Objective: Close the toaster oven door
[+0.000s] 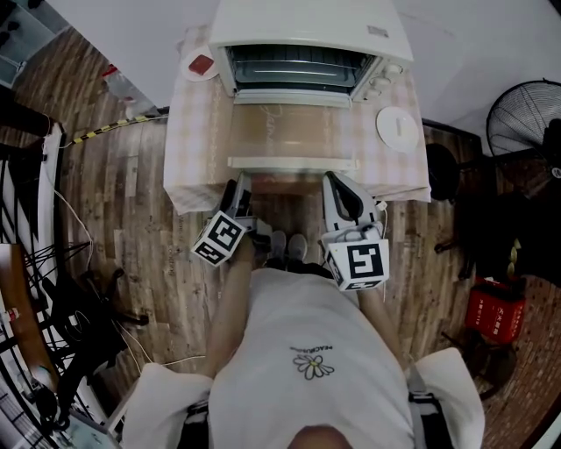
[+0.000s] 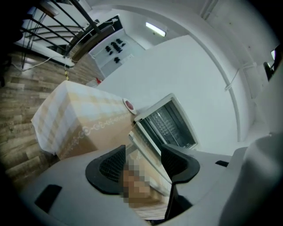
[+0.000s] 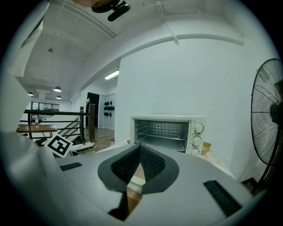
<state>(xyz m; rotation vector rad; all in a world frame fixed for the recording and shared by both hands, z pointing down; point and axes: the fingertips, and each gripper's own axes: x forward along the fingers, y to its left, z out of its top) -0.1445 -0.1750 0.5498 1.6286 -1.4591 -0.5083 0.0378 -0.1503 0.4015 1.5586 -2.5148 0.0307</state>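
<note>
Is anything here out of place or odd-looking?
Only the toaster oven stands out: its door lies folded all the way down over the table, leaving the rack inside exposed. Nothing looks spilled, broken or askew.

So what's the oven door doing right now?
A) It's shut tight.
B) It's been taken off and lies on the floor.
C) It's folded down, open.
C: the door lies folded down flat in front of the oven, and the inside of the oven is on show.
</note>
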